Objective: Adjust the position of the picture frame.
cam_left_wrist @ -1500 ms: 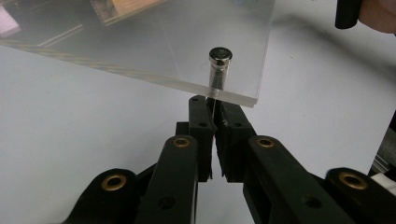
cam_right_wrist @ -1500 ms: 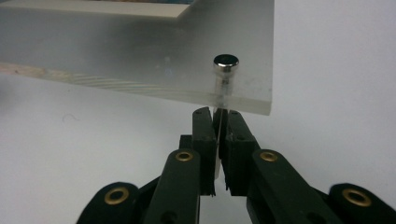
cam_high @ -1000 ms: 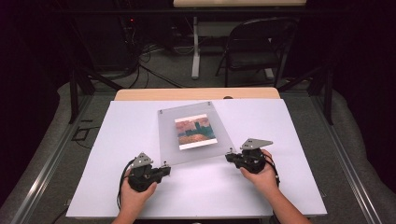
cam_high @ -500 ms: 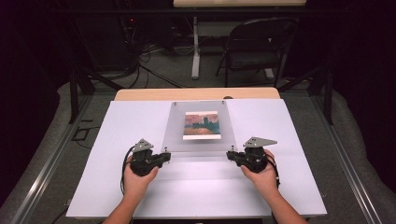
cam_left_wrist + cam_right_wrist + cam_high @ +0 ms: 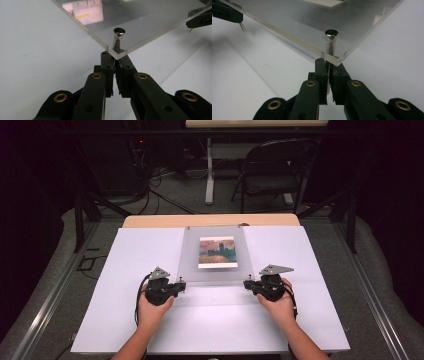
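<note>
A clear acrylic picture frame (image 5: 190, 265) with a small landscape print (image 5: 216, 252) inside lies square to me at the middle of the white table cover. My left gripper (image 5: 181, 285) is shut on the thin metal pin under the frame's near left corner. That corner's silver cap (image 5: 119, 31) shows just above the left gripper (image 5: 115, 58). My right gripper (image 5: 247, 284) is shut on the pin under the near right corner, below its silver cap (image 5: 331, 33), as the right gripper (image 5: 328, 63) view shows. The near edge is held a little above the table.
The white cover (image 5: 125, 320) spreads wide on both sides and in front of the hands. A strip of wooden tabletop (image 5: 150, 221) shows at the back edge. Beyond it stand a folding chair (image 5: 275, 170) and floor cables (image 5: 165, 195).
The frame, skewed a second ago, has turned square to the table and shifted away from me. The left hand moved up and right with its corner; the right hand barely moved.
</note>
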